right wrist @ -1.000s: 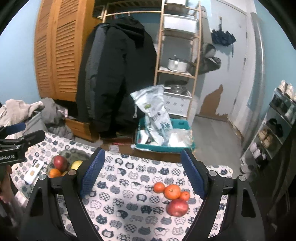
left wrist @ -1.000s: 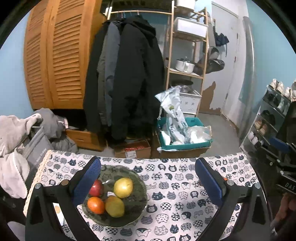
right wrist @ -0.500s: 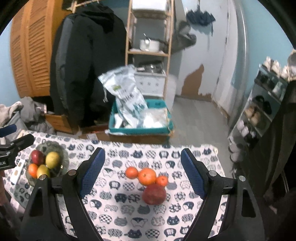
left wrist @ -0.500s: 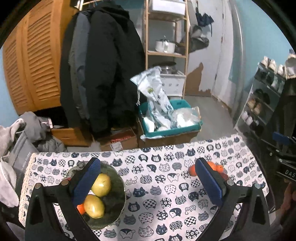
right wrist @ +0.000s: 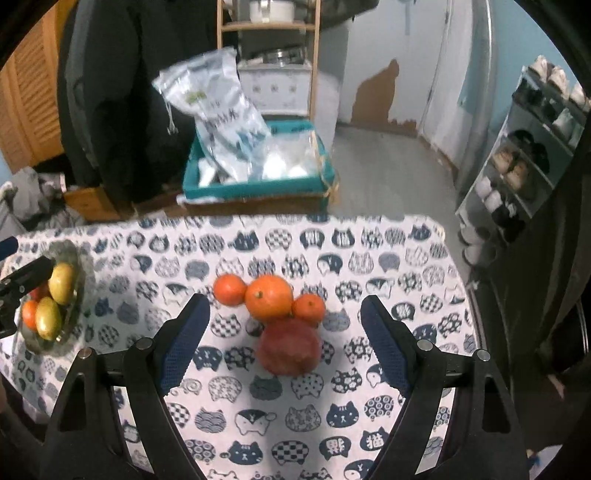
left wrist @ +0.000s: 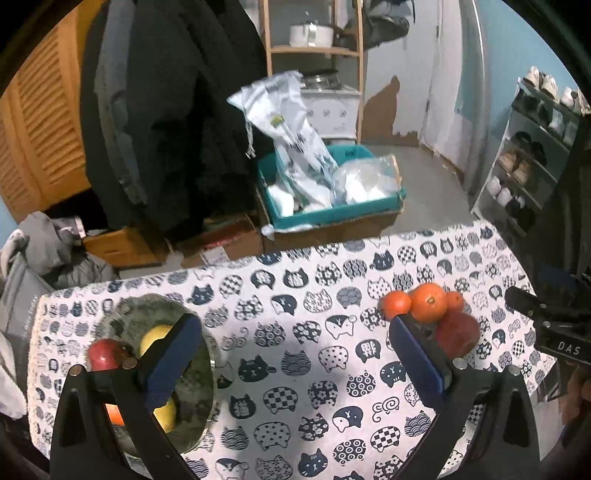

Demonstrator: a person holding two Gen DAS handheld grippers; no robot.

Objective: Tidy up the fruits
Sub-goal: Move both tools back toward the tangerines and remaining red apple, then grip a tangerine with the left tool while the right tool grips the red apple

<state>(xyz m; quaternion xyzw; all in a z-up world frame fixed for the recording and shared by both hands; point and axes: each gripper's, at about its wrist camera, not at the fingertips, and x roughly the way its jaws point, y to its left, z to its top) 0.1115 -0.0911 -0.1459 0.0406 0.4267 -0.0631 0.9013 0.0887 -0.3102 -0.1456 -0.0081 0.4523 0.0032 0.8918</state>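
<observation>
On the cat-print tablecloth (right wrist: pixel 332 254) lie a large orange (right wrist: pixel 269 297), two small oranges (right wrist: pixel 229 289) (right wrist: pixel 308 308) and a dark red fruit (right wrist: pixel 288 347), close together. My right gripper (right wrist: pixel 284 343) is open and empty, its jaws either side of the red fruit and apart from it. A dark glass bowl (left wrist: pixel 201 373) at the left holds a red apple (left wrist: pixel 107 354), yellow fruits (left wrist: pixel 153 338) and an orange one (left wrist: pixel 114 413). My left gripper (left wrist: pixel 295 358) is open and empty above the cloth between bowl and loose fruit (left wrist: pixel 428 302).
Beyond the table's far edge stand a teal box with bags (right wrist: pixel 258 173), hanging dark coats (left wrist: pixel 177 110) and a wooden shelf (right wrist: pixel 269 26). A shoe rack (right wrist: pixel 535 147) stands at the right. Clothes (left wrist: pixel 48 254) are piled at the left.
Both grippers have swung right and tipped down toward the table. The loose fruit now lies between my right gripper's jaws; the bowl has slid to the left in both views.
</observation>
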